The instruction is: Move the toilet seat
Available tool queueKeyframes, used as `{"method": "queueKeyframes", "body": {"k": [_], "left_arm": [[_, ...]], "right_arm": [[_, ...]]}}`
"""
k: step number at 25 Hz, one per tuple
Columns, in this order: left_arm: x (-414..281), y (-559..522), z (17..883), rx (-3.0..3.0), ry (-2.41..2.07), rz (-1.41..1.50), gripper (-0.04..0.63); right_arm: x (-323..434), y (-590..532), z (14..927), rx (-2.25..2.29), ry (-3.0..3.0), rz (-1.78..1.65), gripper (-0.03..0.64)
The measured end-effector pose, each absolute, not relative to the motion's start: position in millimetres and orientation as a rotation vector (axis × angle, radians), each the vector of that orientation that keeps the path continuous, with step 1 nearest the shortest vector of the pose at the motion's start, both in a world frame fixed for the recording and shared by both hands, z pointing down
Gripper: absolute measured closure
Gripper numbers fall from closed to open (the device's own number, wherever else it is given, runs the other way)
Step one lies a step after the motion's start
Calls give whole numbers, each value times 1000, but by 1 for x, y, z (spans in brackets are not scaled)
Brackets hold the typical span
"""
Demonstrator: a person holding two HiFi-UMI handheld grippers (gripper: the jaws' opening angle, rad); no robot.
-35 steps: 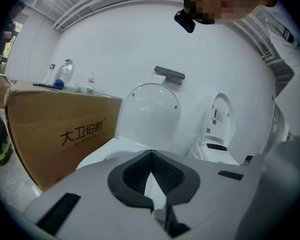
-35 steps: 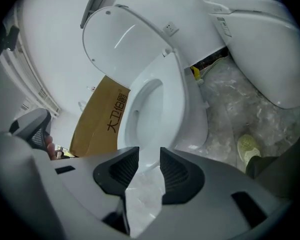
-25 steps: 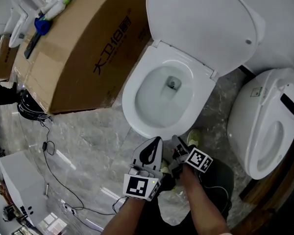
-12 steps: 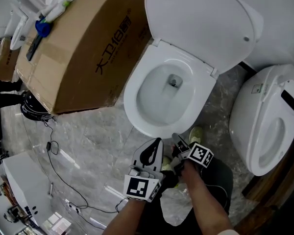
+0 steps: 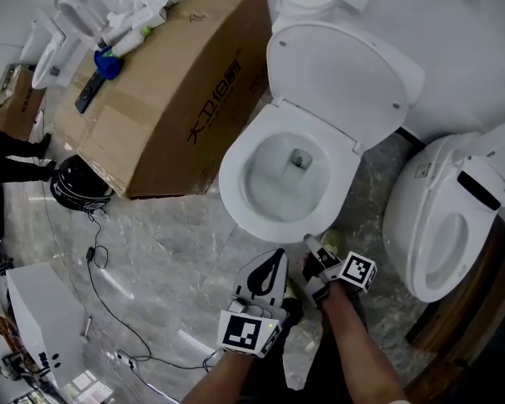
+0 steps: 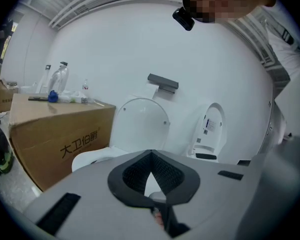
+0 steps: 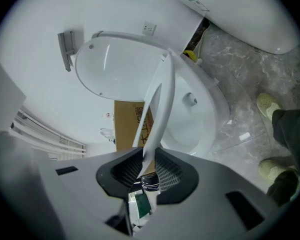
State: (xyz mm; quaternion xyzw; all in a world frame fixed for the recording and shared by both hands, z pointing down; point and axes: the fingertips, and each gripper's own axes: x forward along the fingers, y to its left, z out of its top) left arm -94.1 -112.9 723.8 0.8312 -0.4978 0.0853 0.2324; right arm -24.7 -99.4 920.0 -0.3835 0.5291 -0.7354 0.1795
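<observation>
The white toilet stands with its lid up against the tank. The toilet seat is a white ring over the bowl. My right gripper is at the seat's front edge. In the right gripper view the seat runs as a thin white band from between the pads up toward the lid, raised off the bowl. The right gripper has just been closing and is now shut on the seat's rim. My left gripper hangs beside it, short of the toilet, its tips together with nothing held.
A big cardboard box with bottles and tools on top stands left of the toilet. A second white toilet is on the right. A black cable runs across the grey marble floor. The person's shoes are near the bowl's front.
The right gripper has moved up onto the seat's front edge, and both grippers sit higher against the toilet. The head view has pulled back and now takes in more of the box and wall.
</observation>
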Motion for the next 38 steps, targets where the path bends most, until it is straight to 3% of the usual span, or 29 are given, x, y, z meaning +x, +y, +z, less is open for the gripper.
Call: {"method": "queueKeyframes", "body": {"k": [16, 38], "left_arm": [[-62, -172, 554, 2391, -1406, 140, 588], [-4, -285, 478, 2392, -1466, 140, 588]], "right_arm": [[32, -184, 778, -962, 1514, -2015, 511], [143, -354, 690, -1060, 1646, -1814, 466]]}}
